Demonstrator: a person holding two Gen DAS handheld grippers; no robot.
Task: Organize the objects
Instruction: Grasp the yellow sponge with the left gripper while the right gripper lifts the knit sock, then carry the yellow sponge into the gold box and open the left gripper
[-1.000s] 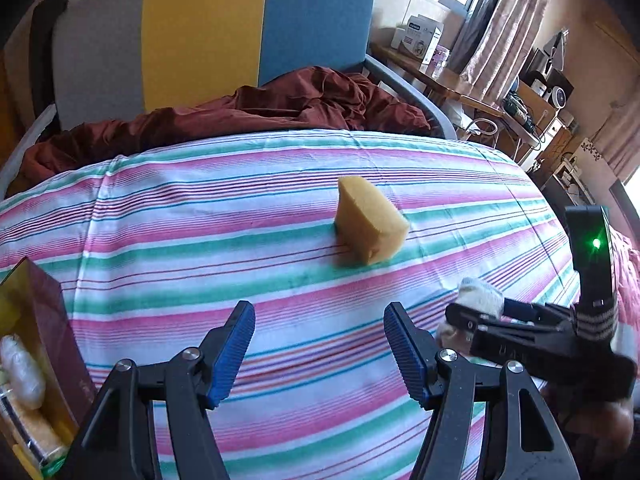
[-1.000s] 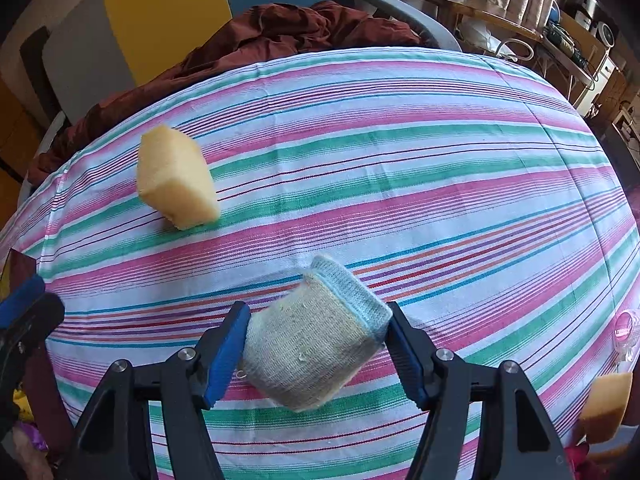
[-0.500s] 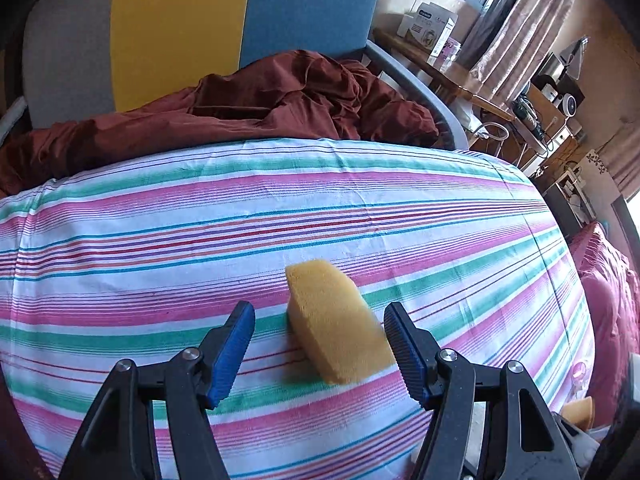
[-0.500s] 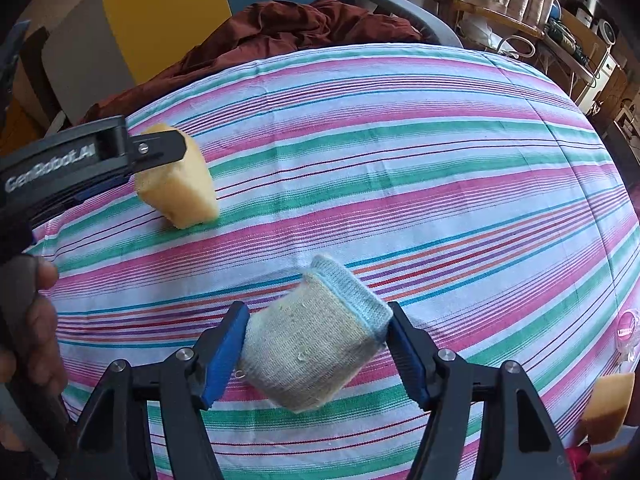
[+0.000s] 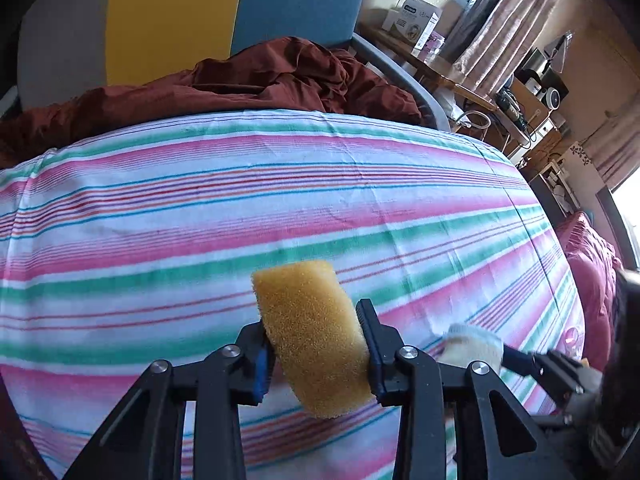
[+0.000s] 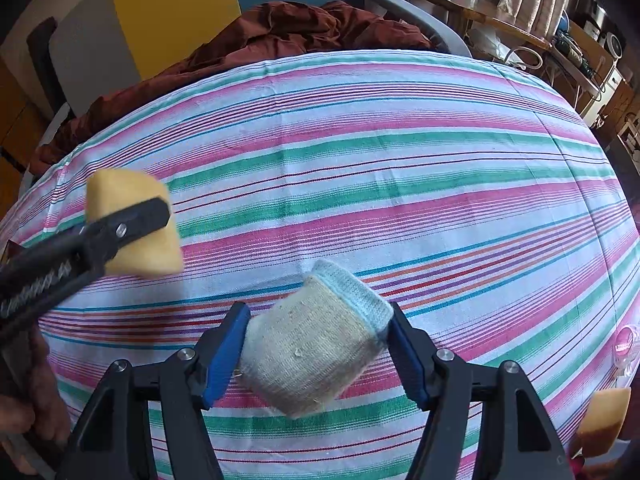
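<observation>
A bed takes up the scene, spread with a striped sheet (image 5: 280,208) in pink, green and white. A crumpled dark red blanket (image 5: 288,76) lies along its far edge against a grey, yellow and blue headboard (image 5: 176,12), and a cluttered wooden shelf (image 5: 452,76) with a white box stands far right by the curtains.

The left gripper (image 5: 316,344) has its fingers pinching a yellow sponge (image 5: 312,332): the blue pads press into both flanks of the block, which sticks out forward past the tips. From the right wrist view the sponge (image 6: 132,224) appears at the left of the bed, clamped and seemingly at or just above the sheet; whether it has left the fabric I cannot tell.

The right gripper (image 6: 316,348) holds a rolled sock (image 6: 312,340), beige with a pale blue cuff, its fingers pressed against both sides of the bundle over the near middle of the bed. A second sponge piece (image 6: 604,416) shows at the near right edge, and a small pink-capped item (image 6: 624,346) lies near it.

The step in hand looks like the pick-up: both items are gripped and neither is stowed yet. Next would be to lift the sponge clear and carry it to wherever things are being gathered, which no view shows. The sponge is soft and will give under the pads, so the grip should stay firm during the lift, and the two grippers, close together, need room to pass.
</observation>
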